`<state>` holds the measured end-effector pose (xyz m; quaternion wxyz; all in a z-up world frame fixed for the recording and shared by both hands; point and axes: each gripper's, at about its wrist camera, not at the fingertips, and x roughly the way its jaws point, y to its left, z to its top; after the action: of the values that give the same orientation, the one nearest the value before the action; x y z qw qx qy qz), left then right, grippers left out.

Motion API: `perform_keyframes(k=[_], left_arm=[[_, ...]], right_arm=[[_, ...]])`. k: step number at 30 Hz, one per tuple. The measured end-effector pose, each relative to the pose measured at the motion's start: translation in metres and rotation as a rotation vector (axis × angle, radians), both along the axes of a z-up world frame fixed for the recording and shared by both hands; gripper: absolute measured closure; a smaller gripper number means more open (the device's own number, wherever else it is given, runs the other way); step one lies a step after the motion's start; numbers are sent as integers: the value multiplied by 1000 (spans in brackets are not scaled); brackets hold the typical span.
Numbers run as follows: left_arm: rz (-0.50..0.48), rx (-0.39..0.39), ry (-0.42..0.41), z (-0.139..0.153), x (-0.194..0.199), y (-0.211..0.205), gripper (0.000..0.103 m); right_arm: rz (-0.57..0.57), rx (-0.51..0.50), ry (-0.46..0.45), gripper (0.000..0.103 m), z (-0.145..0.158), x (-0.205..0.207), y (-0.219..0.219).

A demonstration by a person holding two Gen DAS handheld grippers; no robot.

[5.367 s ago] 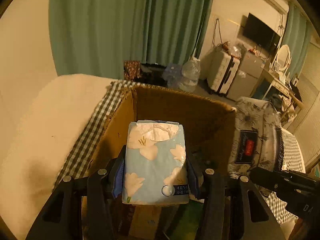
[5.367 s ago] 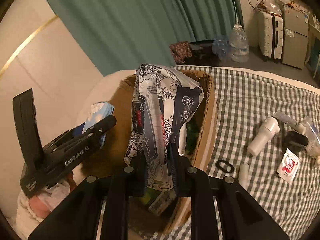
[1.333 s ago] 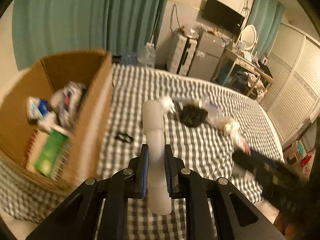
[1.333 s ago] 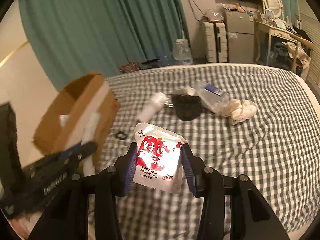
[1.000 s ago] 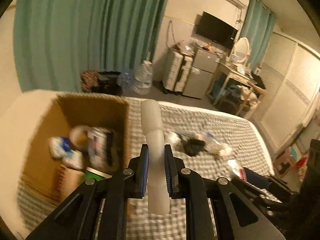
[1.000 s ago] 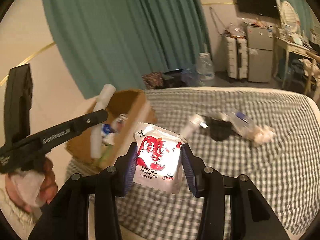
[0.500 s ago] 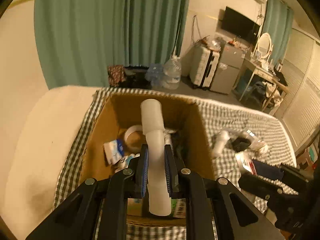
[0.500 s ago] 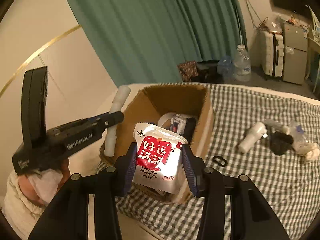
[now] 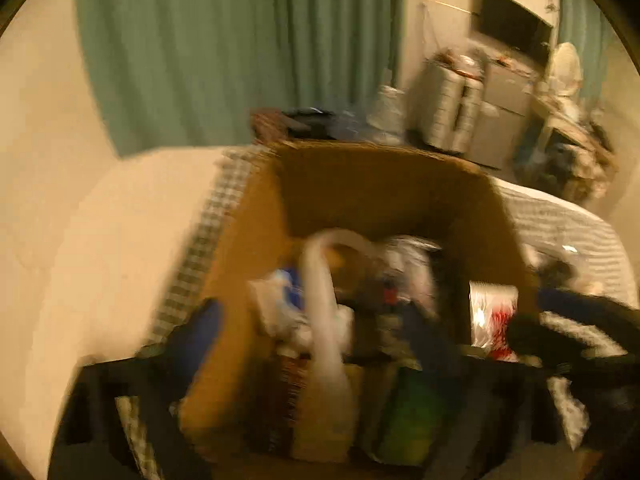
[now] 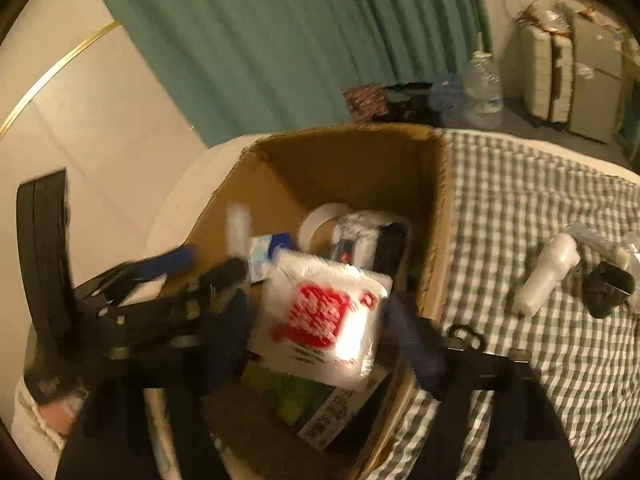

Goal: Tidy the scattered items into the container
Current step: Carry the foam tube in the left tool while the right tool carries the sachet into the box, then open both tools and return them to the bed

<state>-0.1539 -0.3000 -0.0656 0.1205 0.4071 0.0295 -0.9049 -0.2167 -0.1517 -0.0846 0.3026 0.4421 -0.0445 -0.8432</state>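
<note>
Two releases are under way over the cardboard box [image 10: 352,160], which sits at the curtain end of the checked bed [image 10: 540,208]. On the left, the left gripper [image 9: 316,328] has its jaws opening, already spread wide, and the white tube [image 9: 324,320] stands between them, no longer pinched, its lower end blurred among the things already in the box. A good drop lets it fall clear of the pads before the hand lifts, so it does not catch and tip out over the near wall. To the right, the right gripper [image 10: 320,320] also has its jaws opening; the red-and-white sachet [image 10: 324,316] is between them above the box's contents, and the blur hides whether either pad touches it. This one is light and flat, so I judge it best let go low and well inside the rim. Farther right on the bed, a white bottle [image 10: 548,276], a dark lump [image 10: 608,288] and a black ring [image 10: 466,336] still wait.
</note>
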Motion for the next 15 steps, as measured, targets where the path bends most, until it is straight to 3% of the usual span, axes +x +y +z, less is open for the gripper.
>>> perform_keyframes(k=[8, 15], left_arm=[[20, 78, 4, 1, 21, 3, 3], [19, 76, 60, 31, 49, 52, 3]], right_arm=[[-62, -17, 44, 24, 9, 16, 42], [-186, 29, 121, 24, 26, 42, 111]])
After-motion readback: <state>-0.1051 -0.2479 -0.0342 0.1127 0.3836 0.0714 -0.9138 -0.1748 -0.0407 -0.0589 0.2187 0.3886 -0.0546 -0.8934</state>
